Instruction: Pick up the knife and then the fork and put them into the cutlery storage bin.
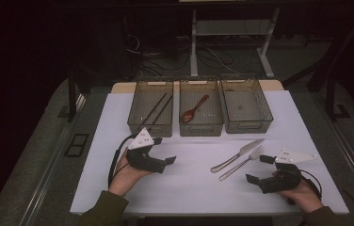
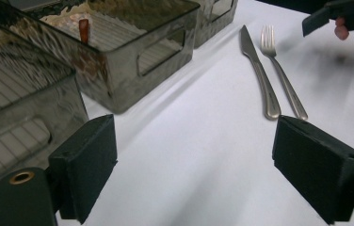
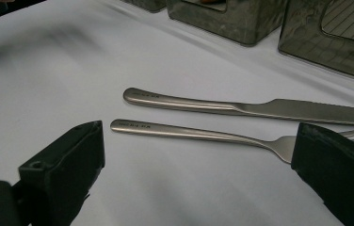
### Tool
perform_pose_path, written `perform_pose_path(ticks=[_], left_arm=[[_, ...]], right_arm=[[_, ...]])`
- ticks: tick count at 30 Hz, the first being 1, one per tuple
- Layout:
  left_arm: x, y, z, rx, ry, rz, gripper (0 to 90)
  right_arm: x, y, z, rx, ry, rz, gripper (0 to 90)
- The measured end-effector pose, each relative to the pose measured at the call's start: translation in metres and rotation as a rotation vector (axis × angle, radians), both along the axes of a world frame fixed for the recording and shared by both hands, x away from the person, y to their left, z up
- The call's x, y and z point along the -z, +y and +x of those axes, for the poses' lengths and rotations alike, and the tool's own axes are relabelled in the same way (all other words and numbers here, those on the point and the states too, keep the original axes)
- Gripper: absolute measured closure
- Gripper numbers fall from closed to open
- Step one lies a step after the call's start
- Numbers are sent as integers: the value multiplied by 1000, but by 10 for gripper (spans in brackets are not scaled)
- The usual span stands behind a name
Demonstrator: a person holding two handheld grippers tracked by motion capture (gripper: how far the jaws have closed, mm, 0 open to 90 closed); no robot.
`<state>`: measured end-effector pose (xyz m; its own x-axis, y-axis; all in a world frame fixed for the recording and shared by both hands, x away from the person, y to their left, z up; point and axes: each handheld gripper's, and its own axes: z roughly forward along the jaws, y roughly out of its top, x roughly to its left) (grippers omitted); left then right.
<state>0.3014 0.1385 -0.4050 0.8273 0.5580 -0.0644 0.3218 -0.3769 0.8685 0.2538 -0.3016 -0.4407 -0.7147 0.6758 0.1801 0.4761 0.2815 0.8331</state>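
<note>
A steel knife and a steel fork lie side by side on the white table top, handles toward the person. My left gripper rests open at the left, in front of the bins, with nothing between its jaws. My right gripper is open just right of the cutlery handles. In the right gripper view the fork and knife lie across just beyond my open right gripper. From my open left gripper the knife and fork are farther off.
Three smoky see-through bins stand in a row at the back. The left bin holds dark chopsticks, the middle bin a wooden spoon, and the right bin nothing. The table's front edge lies close to both hands.
</note>
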Motion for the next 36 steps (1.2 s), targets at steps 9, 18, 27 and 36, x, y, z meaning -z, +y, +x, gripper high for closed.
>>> perform_pose_path(ticks=[9, 18, 27, 36], left_arm=[[13, 8, -18, 0, 20, 8, 0], [20, 11, -32, -2, 31, 26, 0], [25, 11, -34, -9, 41, 20, 0], [26, 10, -32, 0, 44, 24, 0]], right_arm=[[-1, -1, 1, -23, 39, -24, 27], [-3, -1, 4, -31, 87, -47, 186], [-10, 9, 13, -60, 124, -31, 403], [-10, 33, 26, -141, 165, -32, 644]])
